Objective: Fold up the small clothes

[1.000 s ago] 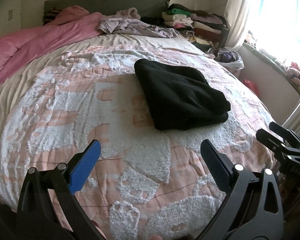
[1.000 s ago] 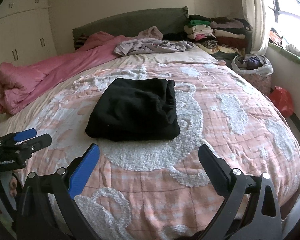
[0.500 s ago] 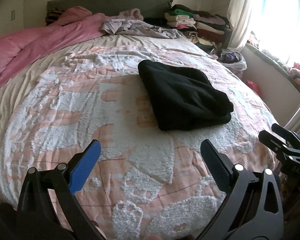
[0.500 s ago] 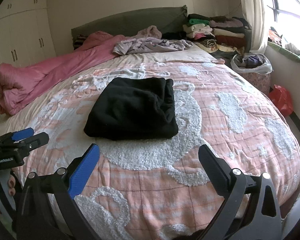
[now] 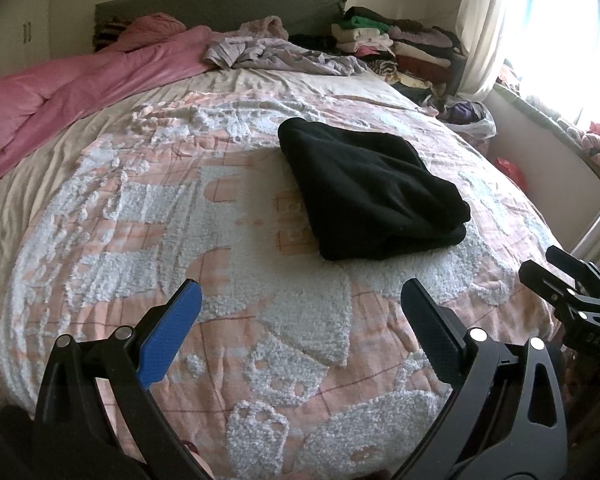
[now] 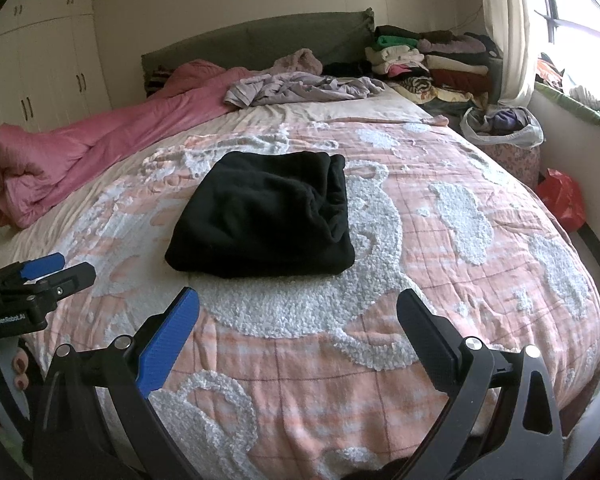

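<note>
One folded black garment (image 5: 372,196) on bedspread (image 5: 140,216); two gaping grippers, left gripper (image 5: 300,312), right gripper (image 6: 298,320).

We saw the black garment (image 6: 260,216) as soft matt fleece-like cloth. Bedspread (image 6: 440,288) was pink woven cloth w/ rough, nubbly white tufted patches. Pink quilt (image 6: 80,148) looked smooth w/ a slight sheen. Left claw (image 5: 300,308) & right claw (image 6: 298,312): matt black plastic, textured blue pad, shiny metal screws.
</note>
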A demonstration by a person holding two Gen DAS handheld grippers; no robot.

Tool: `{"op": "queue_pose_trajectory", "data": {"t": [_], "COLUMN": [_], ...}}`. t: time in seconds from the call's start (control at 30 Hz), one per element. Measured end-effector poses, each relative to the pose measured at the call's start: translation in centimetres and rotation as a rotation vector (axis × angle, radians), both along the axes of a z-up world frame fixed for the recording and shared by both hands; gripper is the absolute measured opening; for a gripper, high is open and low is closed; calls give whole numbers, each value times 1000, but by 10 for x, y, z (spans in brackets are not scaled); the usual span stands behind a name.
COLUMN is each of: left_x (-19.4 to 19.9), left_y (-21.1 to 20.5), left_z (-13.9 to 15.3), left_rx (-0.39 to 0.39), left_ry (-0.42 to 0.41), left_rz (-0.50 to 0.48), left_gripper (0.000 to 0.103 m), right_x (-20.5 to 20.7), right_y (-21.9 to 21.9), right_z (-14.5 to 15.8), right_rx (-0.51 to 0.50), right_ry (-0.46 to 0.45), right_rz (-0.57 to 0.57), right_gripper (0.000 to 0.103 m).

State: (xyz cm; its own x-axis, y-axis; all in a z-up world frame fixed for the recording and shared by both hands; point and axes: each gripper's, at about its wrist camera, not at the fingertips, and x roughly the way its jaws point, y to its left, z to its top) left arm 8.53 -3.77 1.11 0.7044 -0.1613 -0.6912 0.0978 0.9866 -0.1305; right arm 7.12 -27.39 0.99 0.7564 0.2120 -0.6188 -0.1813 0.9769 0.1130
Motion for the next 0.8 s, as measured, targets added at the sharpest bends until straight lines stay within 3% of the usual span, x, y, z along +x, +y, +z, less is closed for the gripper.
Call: {"op": "queue_pose_trajectory", "data": {"t": [0.8], "left_x": [-1], "left_y": [-1], "left_z": [0], "left_rx": [4], "left_ry": [5], "left_rz": [-1], "left_gripper": [93], "right_x": [0], "right_y": [-1], "right_z": [-2], "right_rx": [-7], "right_ry": [1], "right_rz": [-5], "right_gripper": [98]}}
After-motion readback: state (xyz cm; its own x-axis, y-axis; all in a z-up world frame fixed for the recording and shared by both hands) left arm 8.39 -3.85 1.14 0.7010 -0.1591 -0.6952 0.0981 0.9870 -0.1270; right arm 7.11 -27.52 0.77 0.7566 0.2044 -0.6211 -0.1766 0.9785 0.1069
